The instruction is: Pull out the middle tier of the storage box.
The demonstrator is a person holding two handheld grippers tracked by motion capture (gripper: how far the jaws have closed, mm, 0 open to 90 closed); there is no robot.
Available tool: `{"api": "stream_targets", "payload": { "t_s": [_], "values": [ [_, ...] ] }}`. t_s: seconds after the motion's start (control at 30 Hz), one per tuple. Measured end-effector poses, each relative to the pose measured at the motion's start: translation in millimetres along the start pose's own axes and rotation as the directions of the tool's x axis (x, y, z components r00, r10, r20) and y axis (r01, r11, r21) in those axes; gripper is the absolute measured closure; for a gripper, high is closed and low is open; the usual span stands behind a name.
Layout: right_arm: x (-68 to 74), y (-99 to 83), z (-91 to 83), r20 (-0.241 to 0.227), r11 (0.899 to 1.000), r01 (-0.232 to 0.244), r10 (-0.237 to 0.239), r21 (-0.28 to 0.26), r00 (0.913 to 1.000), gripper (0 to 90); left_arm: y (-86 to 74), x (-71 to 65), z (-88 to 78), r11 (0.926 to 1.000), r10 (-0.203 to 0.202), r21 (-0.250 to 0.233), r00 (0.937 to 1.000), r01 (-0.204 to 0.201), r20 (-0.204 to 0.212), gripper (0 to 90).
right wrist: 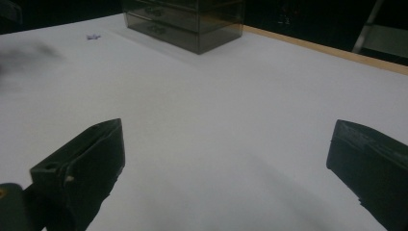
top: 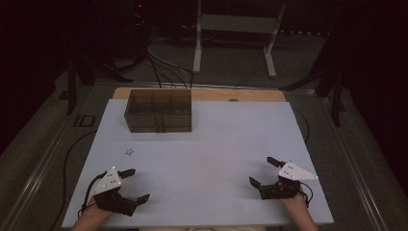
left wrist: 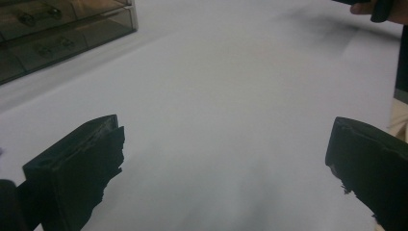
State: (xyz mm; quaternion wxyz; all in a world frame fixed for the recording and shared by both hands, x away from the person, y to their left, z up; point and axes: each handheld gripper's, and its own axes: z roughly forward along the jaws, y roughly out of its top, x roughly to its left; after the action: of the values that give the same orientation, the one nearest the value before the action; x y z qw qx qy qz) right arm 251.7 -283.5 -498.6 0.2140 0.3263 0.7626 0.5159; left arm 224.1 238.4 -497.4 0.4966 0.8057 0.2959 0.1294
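Both grippers, left gripper [top: 135, 184] and right gripper [top: 262, 171], are resting wide open and empty; the left is sitting nearest the small star [top: 129, 152] and should be approaching it squarely, low over the desk [top: 211, 144].

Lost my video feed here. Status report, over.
Left gripper and right gripper both open, empty, low over the near table. Small star lies ahead of the left one, untouched. Drawer box at the far edge. Nothing in between.

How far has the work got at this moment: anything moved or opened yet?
Nothing looks done: the small star lies alone on the white table, and the drawer box sits at the far side, drawers apparently shut. Left gripper and right gripper both rest open and empty near the front edge. All handling remains.
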Motion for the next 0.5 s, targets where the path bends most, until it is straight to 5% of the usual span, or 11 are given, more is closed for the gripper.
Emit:
{"api": "stream_targets", "payload": {
  "t_s": [0.5],
  "values": [
    [2.3, 0.3, 1.1, -0.013, 1.000, 0.011, -0.011, 0.005, 0.9999, 0.0, 11.8, 2.6, -1.4, 0.9997, 0.008, -0.021, 1.0000, -0.008, -0.003, 0.0]
  ]
}}
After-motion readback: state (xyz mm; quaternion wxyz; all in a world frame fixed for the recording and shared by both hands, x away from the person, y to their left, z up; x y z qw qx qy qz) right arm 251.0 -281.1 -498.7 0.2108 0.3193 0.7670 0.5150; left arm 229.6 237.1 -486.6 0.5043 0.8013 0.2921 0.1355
